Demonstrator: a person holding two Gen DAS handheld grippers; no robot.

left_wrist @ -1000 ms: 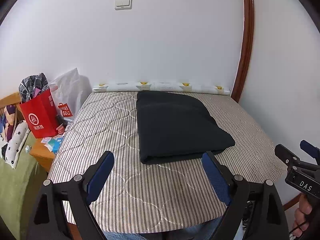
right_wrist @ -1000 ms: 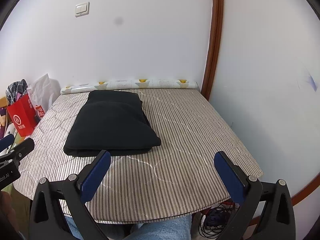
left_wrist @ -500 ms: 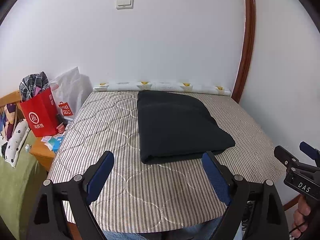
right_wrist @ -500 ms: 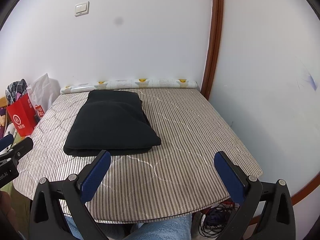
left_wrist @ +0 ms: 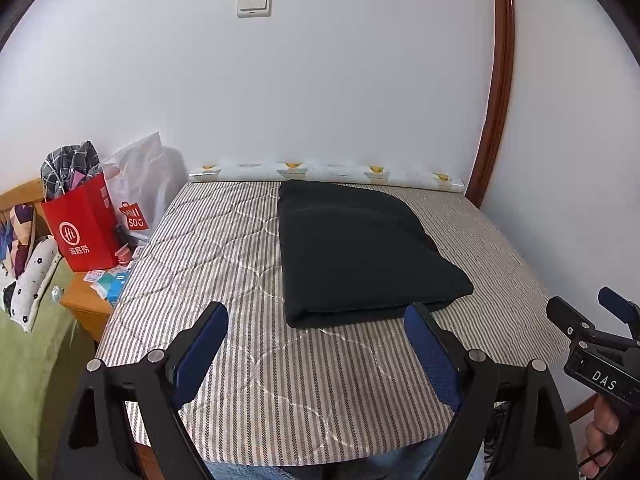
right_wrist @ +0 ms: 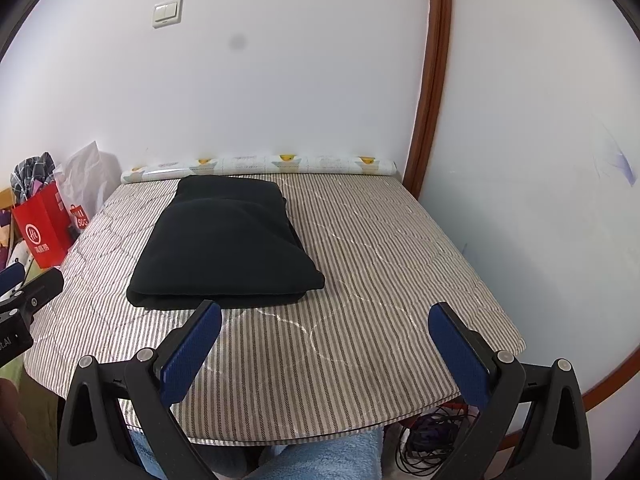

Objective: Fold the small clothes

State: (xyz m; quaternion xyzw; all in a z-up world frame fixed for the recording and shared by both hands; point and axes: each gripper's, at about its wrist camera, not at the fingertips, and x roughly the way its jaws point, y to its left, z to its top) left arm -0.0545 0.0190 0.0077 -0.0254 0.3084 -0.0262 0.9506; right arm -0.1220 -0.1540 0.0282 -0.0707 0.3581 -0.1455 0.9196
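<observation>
Grippers, left [left_wrist: 316, 350] and right [right_wrist: 326, 346], hang spread and empty over the mattress's [left_wrist: 224, 280] near edge.
Black folded garment [left_wrist: 356, 252] lies mid-mattress toward the far edge; folding looks done or paused, so next comes reaching forward to its near hem.

Contents of the red bag [left_wrist: 82, 226], mostly hidden; cables [right_wrist: 430, 438] under the bed, half-hidden.
</observation>
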